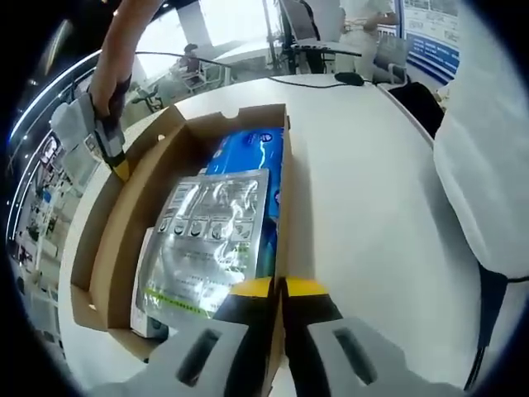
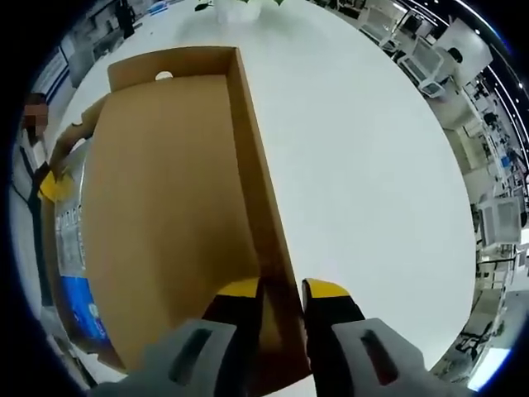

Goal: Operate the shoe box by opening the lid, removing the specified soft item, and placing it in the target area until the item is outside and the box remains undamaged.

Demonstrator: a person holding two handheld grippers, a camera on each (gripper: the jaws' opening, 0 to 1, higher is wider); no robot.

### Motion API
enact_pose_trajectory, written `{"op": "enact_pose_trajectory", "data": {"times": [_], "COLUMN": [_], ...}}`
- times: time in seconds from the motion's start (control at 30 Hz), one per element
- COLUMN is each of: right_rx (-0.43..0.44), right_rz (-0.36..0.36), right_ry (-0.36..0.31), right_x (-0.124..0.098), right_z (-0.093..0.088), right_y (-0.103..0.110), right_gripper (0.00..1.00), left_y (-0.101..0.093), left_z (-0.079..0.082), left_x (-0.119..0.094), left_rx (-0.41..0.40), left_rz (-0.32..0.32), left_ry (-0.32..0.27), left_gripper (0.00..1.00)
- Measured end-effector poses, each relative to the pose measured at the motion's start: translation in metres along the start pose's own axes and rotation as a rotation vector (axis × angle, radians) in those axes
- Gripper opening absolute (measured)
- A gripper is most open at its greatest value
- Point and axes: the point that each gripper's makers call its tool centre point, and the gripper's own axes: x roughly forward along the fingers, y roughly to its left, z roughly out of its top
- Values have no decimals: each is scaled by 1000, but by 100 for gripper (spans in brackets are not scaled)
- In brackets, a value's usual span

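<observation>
While my left hand-held gripper pinches the shoe box near wall to steady it, my right hand-held gripper clamps the lid rim, holding it open; the silver soft pouch lies inside on the white tabletop.

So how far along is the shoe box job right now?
Done: the lid is swung open, exposing the contents. In hand: the right gripper is shut on the lid's side flap, holding it open, while the left gripper is shut on the shoe box wall. Left: the silver foil pouch and blue pack lie inside; nothing is out on the white table yet.
</observation>
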Motion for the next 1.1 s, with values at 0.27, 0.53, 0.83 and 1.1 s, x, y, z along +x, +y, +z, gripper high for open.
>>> {"op": "enact_pose_trajectory", "data": {"times": [0.27, 0.53, 0.83, 1.1], "right_rx": [-16, -11, -16, -9], "right_rz": [-3, 4, 3, -3], "right_ry": [27, 40, 44, 47], "right_x": [21, 18, 24, 15], "right_z": [-4, -6, -11, -15], "right_y": [16, 22, 9, 13], "right_gripper": [18, 20, 20, 21], "left_y": [0, 0, 0, 0], "left_z": [-1, -1, -1, -1], "left_x": [-1, -1, -1, -1], "left_rx": [-8, -7, -2, -9], "left_rz": [6, 9, 12, 12], "left_ry": [-4, -2, 1, 1], "left_gripper": [3, 3, 3, 3]}}
